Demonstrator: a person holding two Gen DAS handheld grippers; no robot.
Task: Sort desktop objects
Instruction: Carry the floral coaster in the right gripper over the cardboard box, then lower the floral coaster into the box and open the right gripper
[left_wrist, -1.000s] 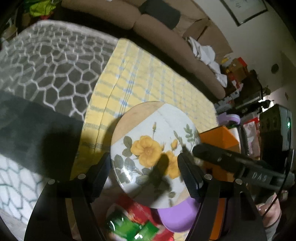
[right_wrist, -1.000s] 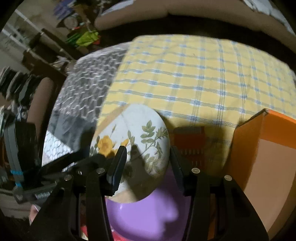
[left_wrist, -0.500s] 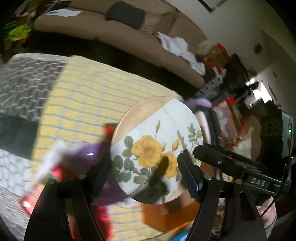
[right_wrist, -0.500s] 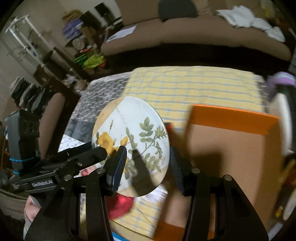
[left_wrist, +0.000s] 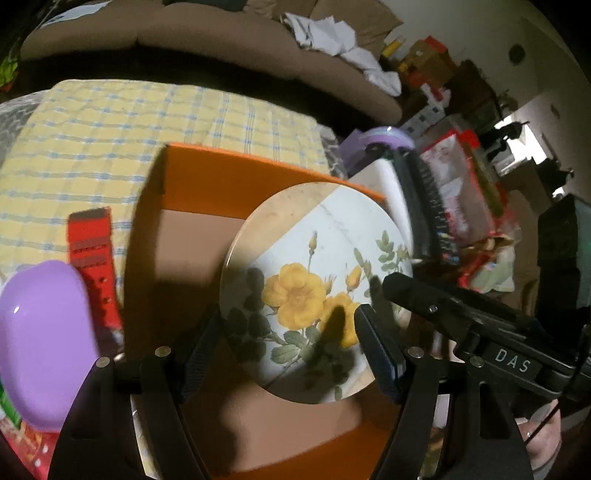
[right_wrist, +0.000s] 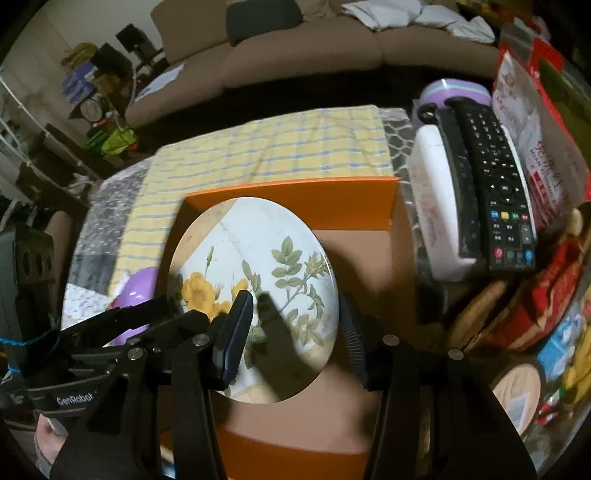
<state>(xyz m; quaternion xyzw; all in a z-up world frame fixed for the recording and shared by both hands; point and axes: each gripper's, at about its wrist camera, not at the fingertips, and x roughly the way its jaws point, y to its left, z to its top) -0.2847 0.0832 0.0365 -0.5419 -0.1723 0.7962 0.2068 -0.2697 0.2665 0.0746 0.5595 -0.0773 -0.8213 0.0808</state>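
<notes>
A round white plate with yellow roses (left_wrist: 317, 291) is held between both grippers above an open orange box (left_wrist: 207, 184). My left gripper (left_wrist: 288, 350) is shut on the plate's near edge. My right gripper (right_wrist: 295, 332) is shut on the same plate (right_wrist: 255, 280) from the other side, and its arm shows at the right of the left wrist view. The plate hangs over the brown floor of the orange box (right_wrist: 332, 206), a little tilted. I cannot tell whether it touches the box.
A purple bowl (left_wrist: 44, 332) and a red packet (left_wrist: 92, 251) lie left of the box on the yellow checked cloth (left_wrist: 110, 122). Right of the box stand a white container (right_wrist: 436, 206) with two black remotes (right_wrist: 491, 177), snack bags (right_wrist: 535, 155) and a purple lid (right_wrist: 454, 92).
Both grippers have carried the plate to the right, from above the purple bowl and red packets to above the orange box. The grip on the plate has not changed.
</notes>
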